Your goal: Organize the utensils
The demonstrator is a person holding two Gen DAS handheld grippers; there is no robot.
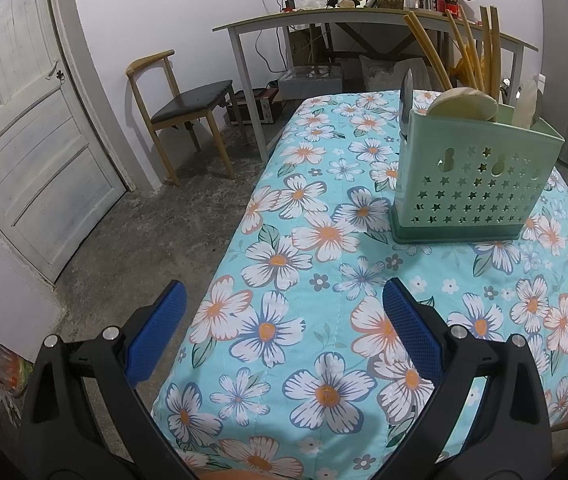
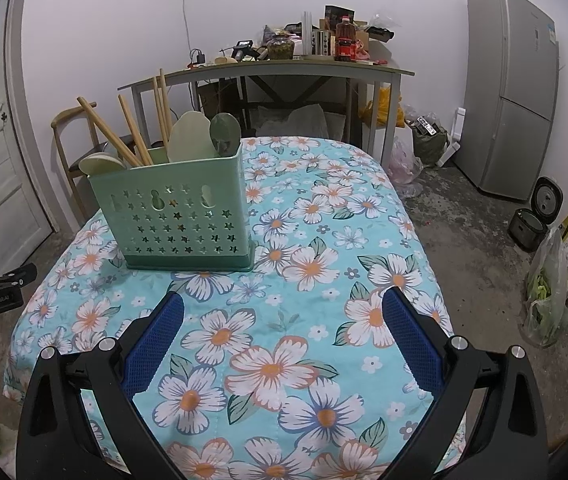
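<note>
Green caddy (image 2: 179, 216) stands upright mid-cloth (image 2: 284, 360), chopsticks (image 2: 135, 132) and spoons (image 2: 187, 136) already inside; no loose utensil seen near it (judged: sorting done or nearly so). Left gripper (image 1: 284, 328) and right gripper (image 2: 284, 328) sit well short of caddy, fingers apart, empty; next move likely a check or retreat.

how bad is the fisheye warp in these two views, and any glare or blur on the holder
Left wrist view: strong warp, the door bows and the corners go black; the green holder is sharp, no glare. Right wrist view: same bending on the fridge; even, soft light.
</note>
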